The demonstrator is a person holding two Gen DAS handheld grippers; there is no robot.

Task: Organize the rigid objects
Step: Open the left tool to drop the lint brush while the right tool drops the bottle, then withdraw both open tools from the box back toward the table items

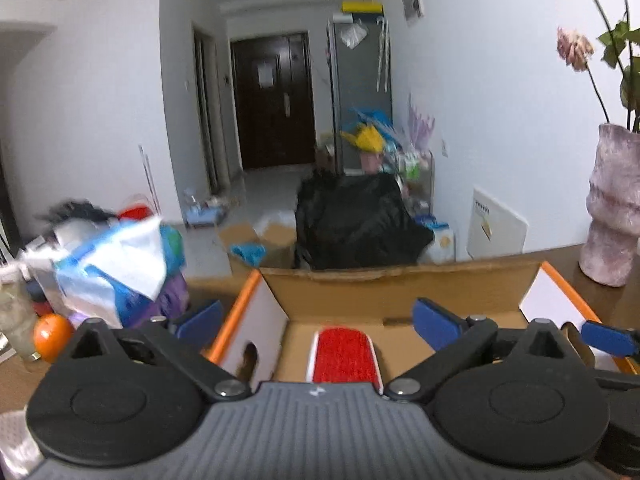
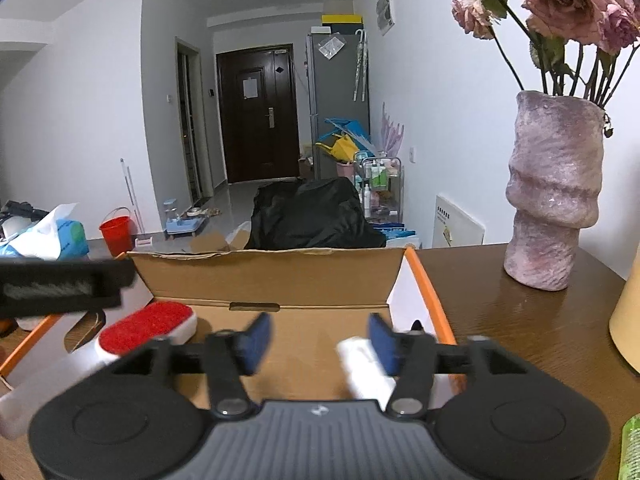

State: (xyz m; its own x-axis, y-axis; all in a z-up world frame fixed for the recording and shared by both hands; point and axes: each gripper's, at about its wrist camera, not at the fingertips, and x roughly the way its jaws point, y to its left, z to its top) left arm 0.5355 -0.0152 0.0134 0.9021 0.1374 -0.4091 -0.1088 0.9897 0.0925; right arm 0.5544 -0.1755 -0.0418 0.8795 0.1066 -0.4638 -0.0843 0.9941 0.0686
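Note:
An open cardboard box (image 1: 400,292) with orange-edged flaps stands on the dark wooden table. In it lies a lint brush with a red pad (image 1: 344,354) and a white body. My left gripper (image 1: 318,320) hangs over the box with its blue pads far apart, and the brush lies below the gap, untouched. In the right wrist view the same red brush (image 2: 148,328) lies at the box's (image 2: 260,276) left. A white oblong object (image 2: 360,372) lies on the box floor under the right finger. My right gripper (image 2: 320,344) is open with nothing between its pads.
A tall pink vase (image 2: 552,196) with dried roses stands on the table right of the box, and a pale yellow object (image 2: 628,320) sits at the right edge. Left of the box are plastic bags (image 1: 116,264) and an orange (image 1: 52,336). A blurred black bar (image 2: 60,284) crosses the left edge.

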